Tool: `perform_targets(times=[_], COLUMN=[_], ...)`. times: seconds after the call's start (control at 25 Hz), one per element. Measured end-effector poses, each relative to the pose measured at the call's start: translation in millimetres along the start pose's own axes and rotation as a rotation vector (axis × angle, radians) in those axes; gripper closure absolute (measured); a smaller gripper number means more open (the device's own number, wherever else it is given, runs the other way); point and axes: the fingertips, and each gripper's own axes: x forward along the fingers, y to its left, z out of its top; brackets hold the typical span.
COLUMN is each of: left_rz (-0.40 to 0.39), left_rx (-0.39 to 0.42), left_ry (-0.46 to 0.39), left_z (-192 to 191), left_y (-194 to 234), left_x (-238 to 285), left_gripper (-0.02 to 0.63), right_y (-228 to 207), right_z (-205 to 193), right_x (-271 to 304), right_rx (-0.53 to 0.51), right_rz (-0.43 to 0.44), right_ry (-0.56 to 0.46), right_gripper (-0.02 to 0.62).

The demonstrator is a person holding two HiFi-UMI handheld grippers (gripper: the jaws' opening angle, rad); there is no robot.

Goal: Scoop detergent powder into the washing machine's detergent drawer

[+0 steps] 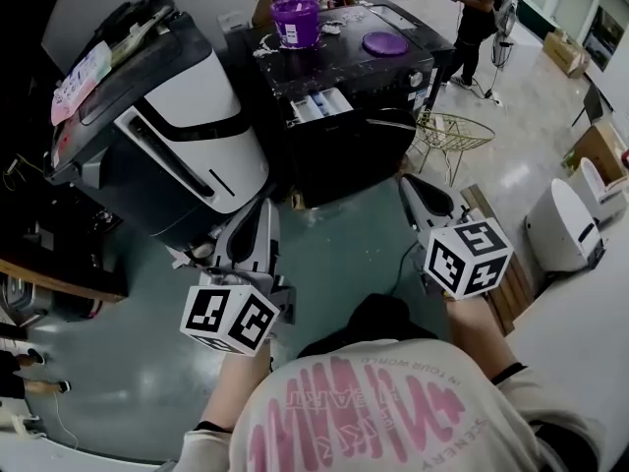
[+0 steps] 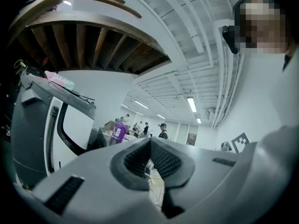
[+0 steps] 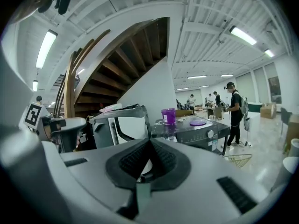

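**Head view: approach stage, nothing picked up yet**

Head view shows both tools held low at 6 o'clock, well apart from the washing machine (image 1: 344, 155) at 12 o'clock. Both the left tool (image 1: 257, 226) and the right tool (image 1: 421, 197) have their jaws together on nothing, as each gripper view confirms. On the machine's top, the purple tub (image 1: 295, 20) stands at 11 o'clock and a purple lid (image 1: 385, 42) lies apart from it at 1 o'clock. The detergent drawer (image 1: 319, 104) seems pulled out just below the tub. No scoop can be made out. I judge that scooping has not begun. The next move calls for stepping closer, opening one tool and finding a scoop at the tub.
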Motion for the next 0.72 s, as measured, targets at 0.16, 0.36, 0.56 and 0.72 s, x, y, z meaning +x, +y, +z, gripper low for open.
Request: perform_targets(times=[0.16,0.36,0.56,0.72], left_rz=[-0.006,0.011,0.049,0.076], left_rx=[-0.004,-0.016,-0.018,-0.016], left_ry=[0.029,0.046,0.022,-0.020], left_z=[-9.2,-15.2,-13.7,0.7], left_y=[9.6,24.4,31.5,35.3], left_x=[18.4,56.6,103.4,146.6], left_gripper=[0.614,0.612,0.605,0.605], right_y=[-8.0,-35.4,-65.5,-91.0], right_z=[-1.0,1.1,19.4,47.6], right_x=[19.6,60.0,106.6,139.0], right_rx=[0.016,0.029,0.036,0.026], right_rz=[0.010,0.028,0.098,0.149], right_ry=[0.009,0.022,0.030,0.006], right_gripper=[0.598,0.598,0.598,0.598])
